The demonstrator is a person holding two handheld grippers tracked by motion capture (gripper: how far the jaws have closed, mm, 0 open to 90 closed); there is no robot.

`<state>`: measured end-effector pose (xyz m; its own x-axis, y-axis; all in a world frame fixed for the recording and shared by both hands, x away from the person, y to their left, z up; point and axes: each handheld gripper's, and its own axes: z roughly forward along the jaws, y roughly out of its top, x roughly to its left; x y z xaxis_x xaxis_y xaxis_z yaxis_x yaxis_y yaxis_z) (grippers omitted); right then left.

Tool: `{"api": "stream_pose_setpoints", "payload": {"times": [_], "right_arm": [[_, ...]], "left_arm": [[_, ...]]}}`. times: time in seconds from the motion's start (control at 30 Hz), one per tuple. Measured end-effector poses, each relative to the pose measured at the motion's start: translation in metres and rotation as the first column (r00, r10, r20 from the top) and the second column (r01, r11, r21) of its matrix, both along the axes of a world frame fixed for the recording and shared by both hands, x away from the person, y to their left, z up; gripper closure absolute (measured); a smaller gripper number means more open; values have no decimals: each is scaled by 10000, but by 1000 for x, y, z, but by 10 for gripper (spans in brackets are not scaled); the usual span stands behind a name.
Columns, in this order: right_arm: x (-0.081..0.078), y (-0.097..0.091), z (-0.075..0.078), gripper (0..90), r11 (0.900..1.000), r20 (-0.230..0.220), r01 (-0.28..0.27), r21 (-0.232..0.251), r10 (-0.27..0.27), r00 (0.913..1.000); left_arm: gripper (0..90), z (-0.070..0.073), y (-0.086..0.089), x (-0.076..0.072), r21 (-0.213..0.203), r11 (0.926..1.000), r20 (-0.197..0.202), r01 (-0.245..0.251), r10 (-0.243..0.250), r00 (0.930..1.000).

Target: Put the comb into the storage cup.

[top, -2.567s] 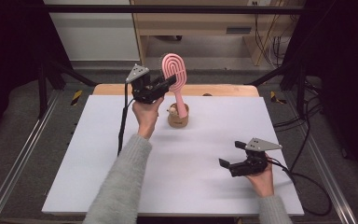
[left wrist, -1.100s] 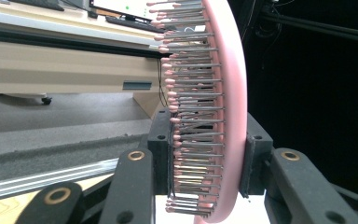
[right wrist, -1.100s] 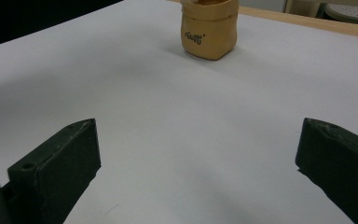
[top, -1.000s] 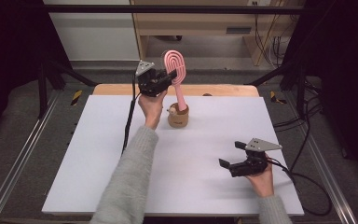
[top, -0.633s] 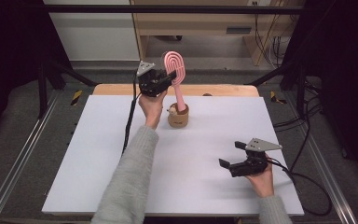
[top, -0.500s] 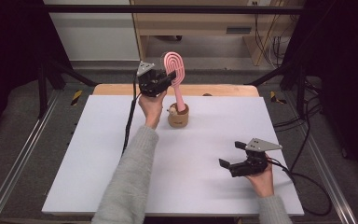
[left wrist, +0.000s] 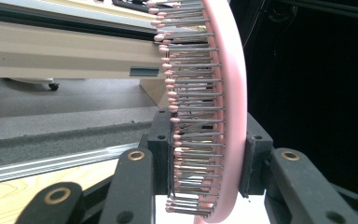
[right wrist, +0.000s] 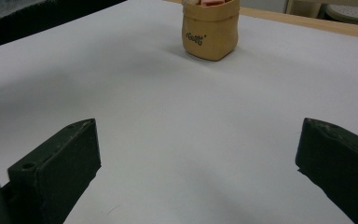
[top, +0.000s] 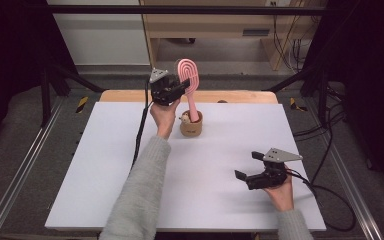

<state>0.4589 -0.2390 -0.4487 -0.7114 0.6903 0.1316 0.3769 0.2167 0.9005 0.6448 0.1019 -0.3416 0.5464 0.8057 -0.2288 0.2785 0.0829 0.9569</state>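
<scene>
My left hand-held gripper (top: 177, 90) is clamped on the head of the pink hairbrush (top: 189, 82), pads squeezing bristles and back alike. Since a couple of seconds ago I've stood the brush nearly upright, and its handle now drops into the small tan pouch (top: 191, 126) at the far middle of the tabletop (top: 105, 190). Looks seated to me; letting go should come next. My right hand-held gripper (top: 250, 172) waits spread wide, low and near.
</scene>
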Motion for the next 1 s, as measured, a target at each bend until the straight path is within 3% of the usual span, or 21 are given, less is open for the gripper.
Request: {"api": "stream_pose_setpoints", "payload": {"times": [1.0], "right_arm": [[0, 1, -1, 2, 10000, -41, -20, 16, 20, 10000]], "left_arm": [[640, -25, 1, -2, -125, 9999, -317, 69, -73, 9995]]}}
